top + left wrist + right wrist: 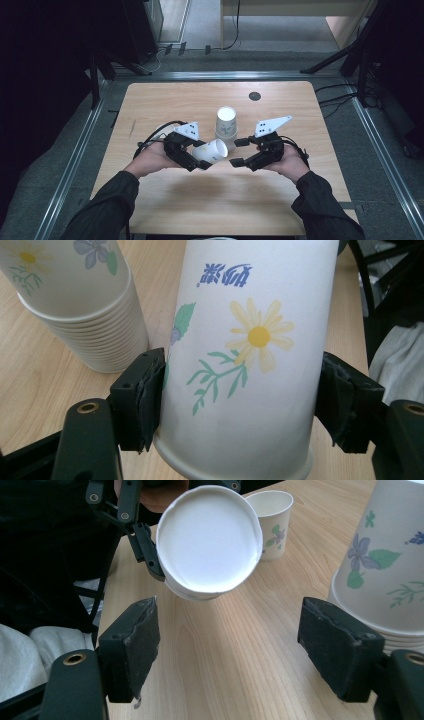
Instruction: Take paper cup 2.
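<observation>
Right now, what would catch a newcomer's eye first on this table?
The flowered paper cup clamped on its side in the left gripper, near the table's middle. Just behind it stands the stack of matching cups, upside down. The right gripper sits open beside them, holding nothing.

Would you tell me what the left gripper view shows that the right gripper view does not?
Left gripper view: the held cup's printed side, with a yellow daisy and blue lettering, clamped between the left gripper's jaws. Right gripper view: that cup's round white end, a single upright cup behind it, and the right gripper's open jaws. Shared: the held cup, the cup stack and the wooden table.
</observation>
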Tool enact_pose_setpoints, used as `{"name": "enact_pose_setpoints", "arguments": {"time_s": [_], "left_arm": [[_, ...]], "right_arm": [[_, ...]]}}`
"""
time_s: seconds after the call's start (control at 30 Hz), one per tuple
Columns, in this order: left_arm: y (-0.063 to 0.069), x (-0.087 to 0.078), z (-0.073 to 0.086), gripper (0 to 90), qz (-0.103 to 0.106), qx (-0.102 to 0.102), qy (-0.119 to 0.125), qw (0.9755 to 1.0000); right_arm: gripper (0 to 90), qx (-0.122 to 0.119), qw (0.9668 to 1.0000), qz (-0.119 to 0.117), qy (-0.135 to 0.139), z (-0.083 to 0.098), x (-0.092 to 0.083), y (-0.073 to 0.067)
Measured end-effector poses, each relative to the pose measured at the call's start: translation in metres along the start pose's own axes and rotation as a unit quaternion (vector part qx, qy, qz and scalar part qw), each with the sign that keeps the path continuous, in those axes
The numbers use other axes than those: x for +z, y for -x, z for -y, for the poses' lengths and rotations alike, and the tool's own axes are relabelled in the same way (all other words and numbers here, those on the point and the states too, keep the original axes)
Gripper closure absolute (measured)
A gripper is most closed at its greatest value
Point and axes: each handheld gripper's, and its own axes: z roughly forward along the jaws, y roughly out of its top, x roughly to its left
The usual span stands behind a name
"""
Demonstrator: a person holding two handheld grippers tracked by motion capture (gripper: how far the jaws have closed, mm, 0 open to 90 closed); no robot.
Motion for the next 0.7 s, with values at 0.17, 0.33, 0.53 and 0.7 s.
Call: {"name": "enact_pose_setpoints", "arguments": {"time_s": [0.17, 0.33, 0.53, 0.7], "left_arm": [[0.0, -0.002, -0.008, 28.0, 0.001, 0.009, -0.029, 0.9995], [-0.001, -0.003, -0.013, 28.0, -0.003, 0.019, -0.049, 0.9986], [-0.003, -0.001, -0.014, 28.0, -0.005, 0.023, -0.073, 0.997], [-0.003, 0.002, -0.015, 28.0, -0.005, 0.029, -0.09, 0.9955]], "right_arm": [[25.4, -0.009, 1.0, 0.0, 0.004, -0.002, 0.004, -0.002], [25.5, -0.012, 0.9999, 0.0, 0.007, -0.004, 0.009, -0.003], [25.4, -0.018, 0.9998, -0.005, 0.006, -0.008, 0.016, -0.004], [23.8, -0.022, 0.9997, -0.006, 0.003, -0.011, 0.022, -0.005]]}}
